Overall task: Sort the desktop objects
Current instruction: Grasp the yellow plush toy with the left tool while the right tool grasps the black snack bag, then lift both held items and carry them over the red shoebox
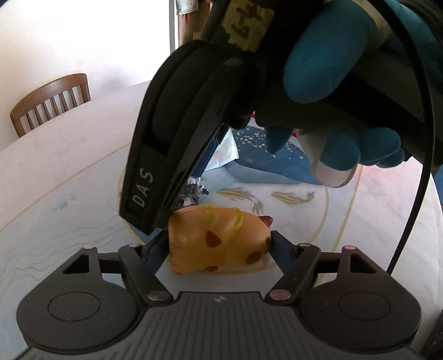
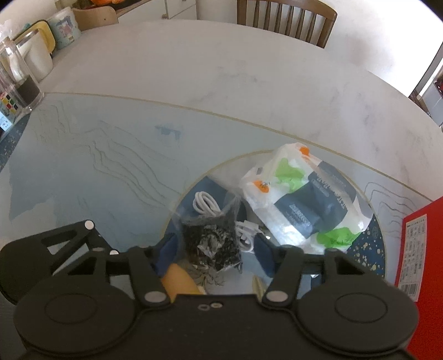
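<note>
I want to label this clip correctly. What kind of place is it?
Probably a home dining room: a round marble-look table, a wooden chair pushed up to it, and a glass jug at the edge.
</note>
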`<move>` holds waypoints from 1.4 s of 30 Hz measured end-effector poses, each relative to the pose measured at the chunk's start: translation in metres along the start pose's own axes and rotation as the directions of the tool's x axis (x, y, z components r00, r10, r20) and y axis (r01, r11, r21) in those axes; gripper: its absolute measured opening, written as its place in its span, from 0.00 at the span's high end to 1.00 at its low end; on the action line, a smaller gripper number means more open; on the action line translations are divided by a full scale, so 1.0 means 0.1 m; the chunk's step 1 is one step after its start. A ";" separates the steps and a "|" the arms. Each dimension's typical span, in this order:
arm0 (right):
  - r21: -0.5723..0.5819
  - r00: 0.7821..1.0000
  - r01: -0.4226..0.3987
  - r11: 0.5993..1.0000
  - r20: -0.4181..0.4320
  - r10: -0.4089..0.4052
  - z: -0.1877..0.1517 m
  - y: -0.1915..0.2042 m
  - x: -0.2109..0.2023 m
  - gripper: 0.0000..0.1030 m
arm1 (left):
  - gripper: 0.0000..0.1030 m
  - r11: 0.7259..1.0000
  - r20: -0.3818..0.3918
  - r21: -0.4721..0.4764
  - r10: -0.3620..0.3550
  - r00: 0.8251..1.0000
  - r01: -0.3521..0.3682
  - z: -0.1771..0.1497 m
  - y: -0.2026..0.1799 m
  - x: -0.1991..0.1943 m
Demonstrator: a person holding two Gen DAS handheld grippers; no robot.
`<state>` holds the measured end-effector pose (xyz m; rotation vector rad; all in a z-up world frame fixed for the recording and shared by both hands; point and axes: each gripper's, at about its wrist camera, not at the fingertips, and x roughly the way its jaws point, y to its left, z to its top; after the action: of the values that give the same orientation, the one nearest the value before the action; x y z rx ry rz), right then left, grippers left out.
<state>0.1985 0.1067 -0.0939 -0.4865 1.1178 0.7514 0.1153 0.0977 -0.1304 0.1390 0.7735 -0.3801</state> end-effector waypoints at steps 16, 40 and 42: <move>-0.001 1.000 -0.007 1.000 0.003 0.007 -0.04 0.02 -0.01 0.66 | 0.30 0.999 0.001 -0.021 -0.024 1.000 0.024 0.00 0.02 0.00; 0.010 0.996 0.002 1.000 0.087 -0.003 -0.26 -0.14 -0.55 0.67 | 0.31 0.998 0.015 -0.064 0.022 1.000 -0.021 0.17 -0.17 -0.46; 0.012 0.996 0.002 1.000 0.094 -0.004 -0.31 -0.17 -0.62 0.67 | 0.31 0.997 0.013 -0.079 0.022 1.000 -0.021 0.20 -0.18 -0.53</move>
<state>0.1776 0.0559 -0.0487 -0.4384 1.0328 0.7573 0.0873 0.0912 -0.0786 0.0711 0.7711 -0.3291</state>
